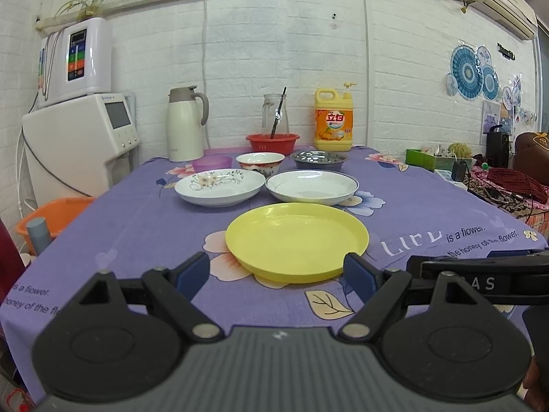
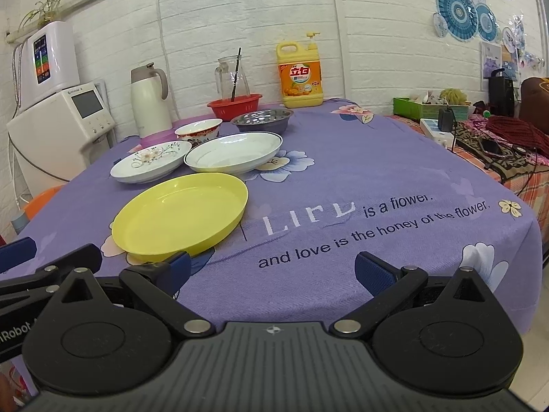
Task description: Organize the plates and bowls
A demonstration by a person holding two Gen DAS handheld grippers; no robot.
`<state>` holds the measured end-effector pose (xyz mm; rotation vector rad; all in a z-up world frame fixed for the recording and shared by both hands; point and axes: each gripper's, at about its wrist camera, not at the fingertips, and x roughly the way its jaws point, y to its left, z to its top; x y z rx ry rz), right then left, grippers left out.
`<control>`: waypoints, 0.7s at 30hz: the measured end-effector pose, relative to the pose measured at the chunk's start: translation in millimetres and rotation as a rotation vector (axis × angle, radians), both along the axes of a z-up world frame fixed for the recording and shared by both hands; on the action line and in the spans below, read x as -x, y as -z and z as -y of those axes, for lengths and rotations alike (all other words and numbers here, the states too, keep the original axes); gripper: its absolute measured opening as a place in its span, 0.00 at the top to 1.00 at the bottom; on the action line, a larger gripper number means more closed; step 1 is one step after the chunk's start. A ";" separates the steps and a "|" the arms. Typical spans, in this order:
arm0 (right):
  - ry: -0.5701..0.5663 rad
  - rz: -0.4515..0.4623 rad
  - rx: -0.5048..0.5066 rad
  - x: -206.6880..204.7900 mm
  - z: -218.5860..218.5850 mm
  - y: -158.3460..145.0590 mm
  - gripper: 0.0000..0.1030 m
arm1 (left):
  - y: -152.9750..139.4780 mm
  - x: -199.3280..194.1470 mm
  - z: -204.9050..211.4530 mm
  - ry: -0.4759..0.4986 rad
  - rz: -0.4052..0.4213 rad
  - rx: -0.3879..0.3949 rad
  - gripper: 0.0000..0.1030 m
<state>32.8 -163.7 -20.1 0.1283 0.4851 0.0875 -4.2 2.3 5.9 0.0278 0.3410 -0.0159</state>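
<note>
The yellow plate [image 1: 296, 240] is seen lying flat on the purple-clothed worktop [image 1: 429, 206], nearest of all the dishes to the person, and it is on this plate that the coming move is judged to turn. In the left wrist view it lies straight ahead of the left tool [image 1: 277, 271], its near rim just beyond and between the two blue pads, which are spread wide with nothing pinched between them. In the right wrist view the same plate [image 2: 180, 214] is found off to the left of the right tool [image 2: 272, 271], whose jaws are likewise spread and empty; only that tool's left pad comes close to the plate's near edge. The left tool is therefore judged the nearer and the better aligned, needing only a forward reach, whereas a sideways shift would be required of the right. Being round, the plate offers no long axis, so the rim may be taken at any point. Behind it, well apart from either tool, the flowered white plate [image 1: 215, 187] and the plain white plate [image 1: 311, 186] sit side by side, with the red-patterned bowl [image 1: 260, 163] and the steel bowl [image 1: 318, 159] behind them. No stacking has yet been begun.
</note>
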 end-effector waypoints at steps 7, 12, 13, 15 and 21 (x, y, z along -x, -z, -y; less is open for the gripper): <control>-0.002 -0.004 -0.002 -0.5 1.6 0.8 0.00 | 0.3 -0.8 0.3 0.001 -0.004 0.000 0.19; -0.003 -0.007 -0.002 -0.8 1.6 0.9 0.00 | 0.4 -0.9 0.2 0.001 -0.007 0.001 0.19; -0.004 -0.008 -0.004 -0.8 2.0 1.3 0.00 | 0.5 -0.9 -0.2 0.000 -0.008 0.004 0.19; -0.006 -0.009 -0.006 -0.9 2.1 1.4 0.00 | 0.3 -1.5 -0.7 0.000 -0.009 0.007 0.19; -0.006 -0.013 -0.006 -1.2 2.1 1.9 0.00 | 0.7 -2.9 -1.8 0.003 -0.011 0.004 0.19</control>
